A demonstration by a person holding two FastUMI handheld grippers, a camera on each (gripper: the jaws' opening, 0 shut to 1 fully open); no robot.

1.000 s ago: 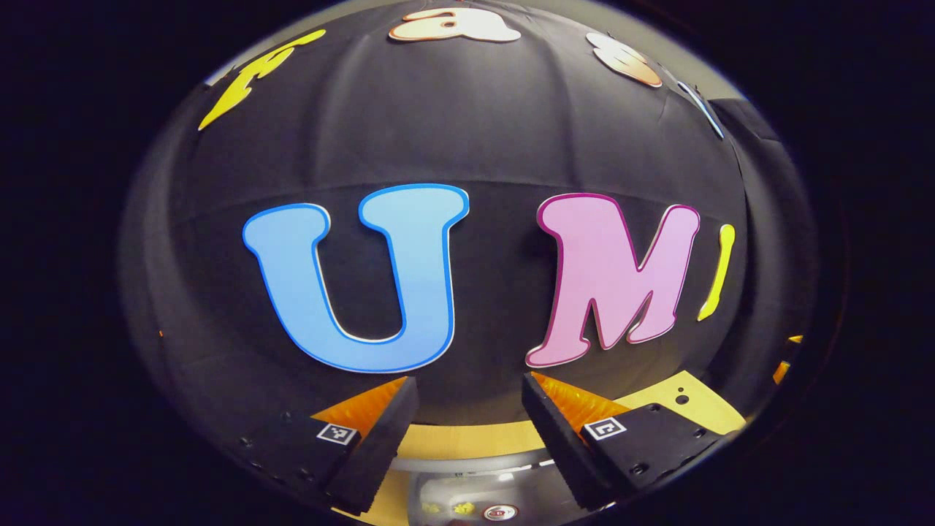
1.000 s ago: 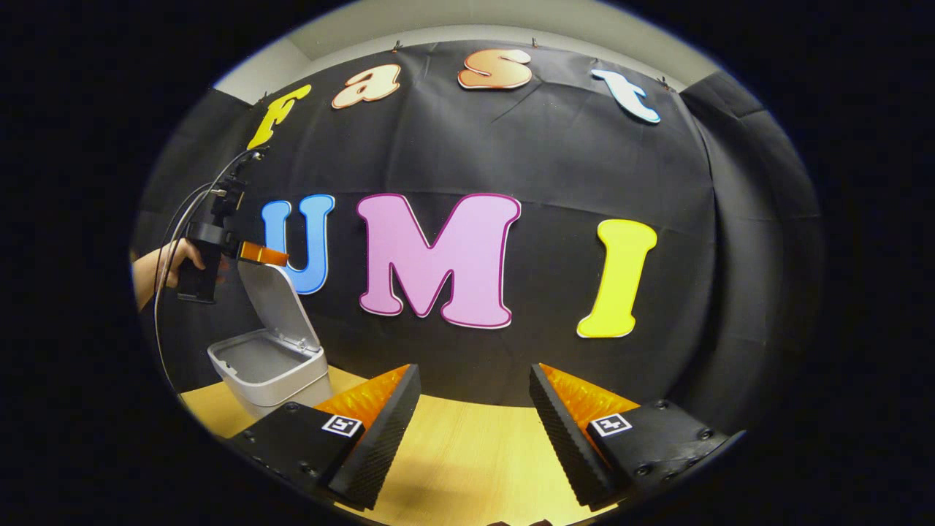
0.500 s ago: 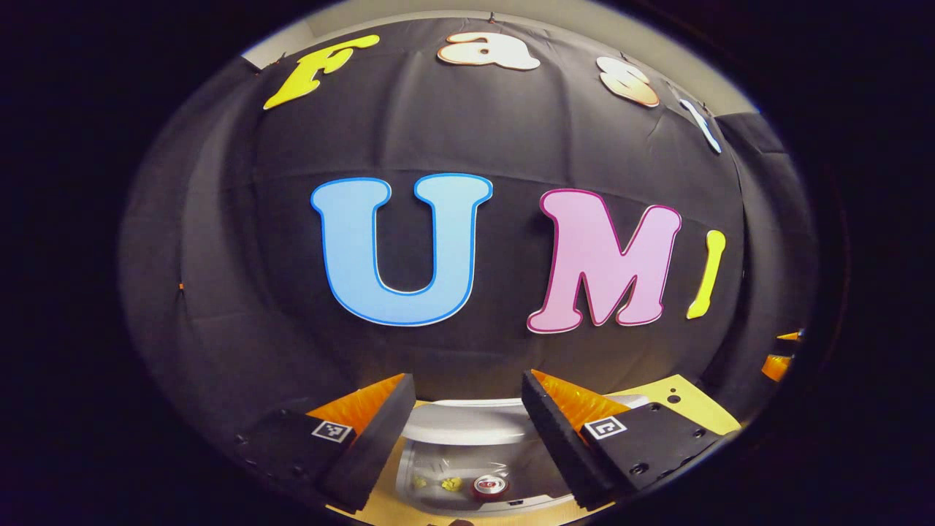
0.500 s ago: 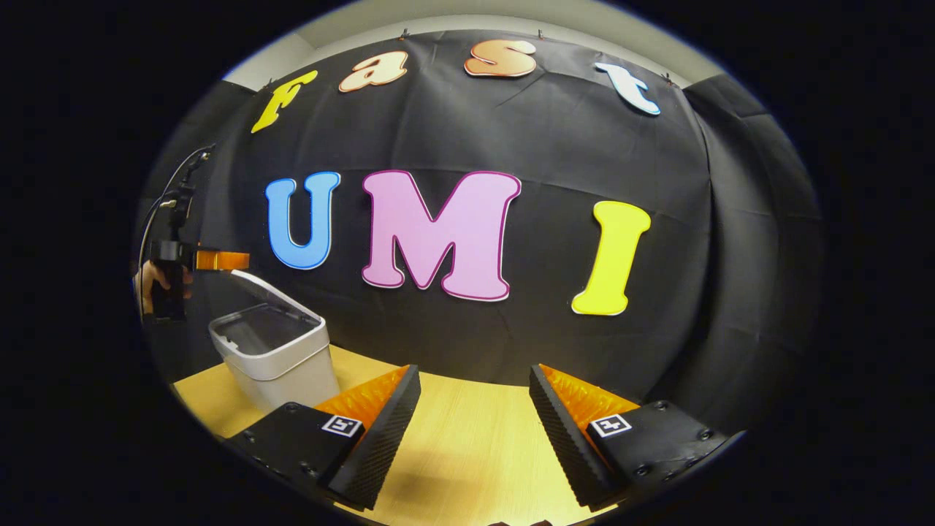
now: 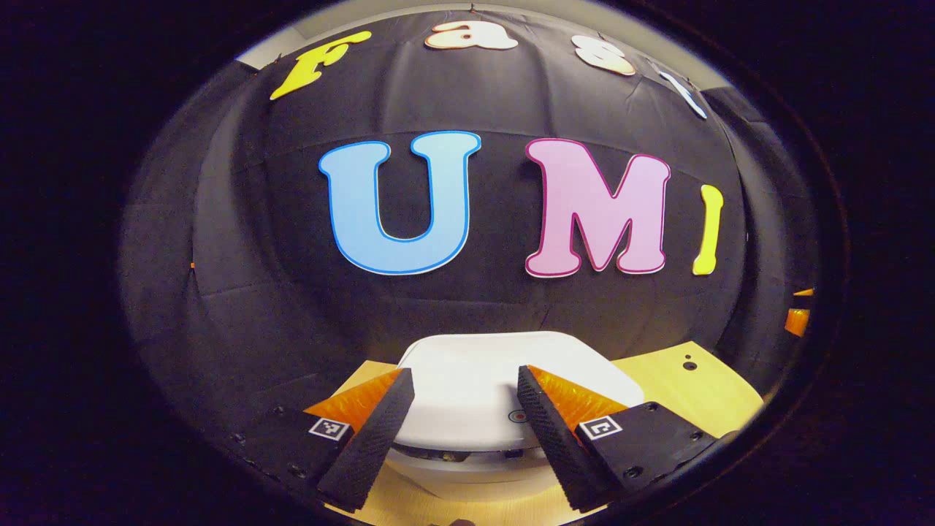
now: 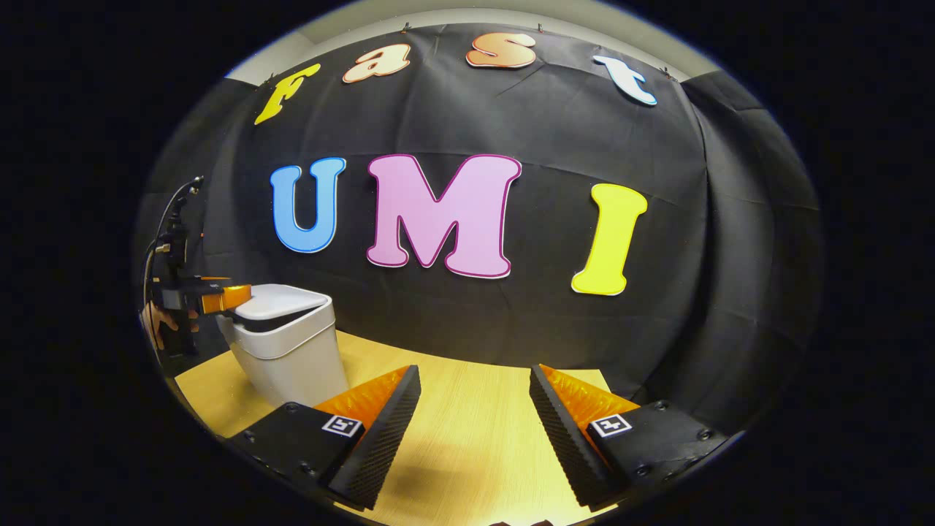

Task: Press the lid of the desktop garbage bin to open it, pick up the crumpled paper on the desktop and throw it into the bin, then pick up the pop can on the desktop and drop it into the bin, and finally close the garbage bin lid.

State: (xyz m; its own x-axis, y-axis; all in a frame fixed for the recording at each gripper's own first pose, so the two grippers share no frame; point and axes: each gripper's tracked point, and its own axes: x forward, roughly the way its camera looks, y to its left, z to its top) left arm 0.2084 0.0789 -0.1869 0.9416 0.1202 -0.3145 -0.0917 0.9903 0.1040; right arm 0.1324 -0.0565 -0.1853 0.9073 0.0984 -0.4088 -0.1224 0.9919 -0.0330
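The white garbage bin (image 6: pixel 288 358) stands at the left of the wooden table (image 6: pixel 475 438) in the right gripper view. Its lid (image 5: pixel 482 387) lies almost flat, with a thin dark gap left under its near edge. My left gripper (image 5: pixel 465 383) is open, its fingers spread right over the lid's near edge; whether they touch it I cannot tell. The right gripper view shows that same left gripper (image 6: pixel 219 296) at the lid, held by a hand (image 6: pixel 157 325). My right gripper (image 6: pixel 475 383) is open over bare table, holding nothing. The bin's inside is hidden.
The black booth wall (image 6: pixel 548 314) rises close behind the table and the bin. A small dark hole (image 5: pixel 687 363) marks the tabletop near its right corner in the left gripper view. Bare wood lies between my right gripper and the bin.
The lid has swung down from upright to almost flat, with my left gripper coming down with it. The can and paper seen in the bin before are now covered. The right gripper barely moved.
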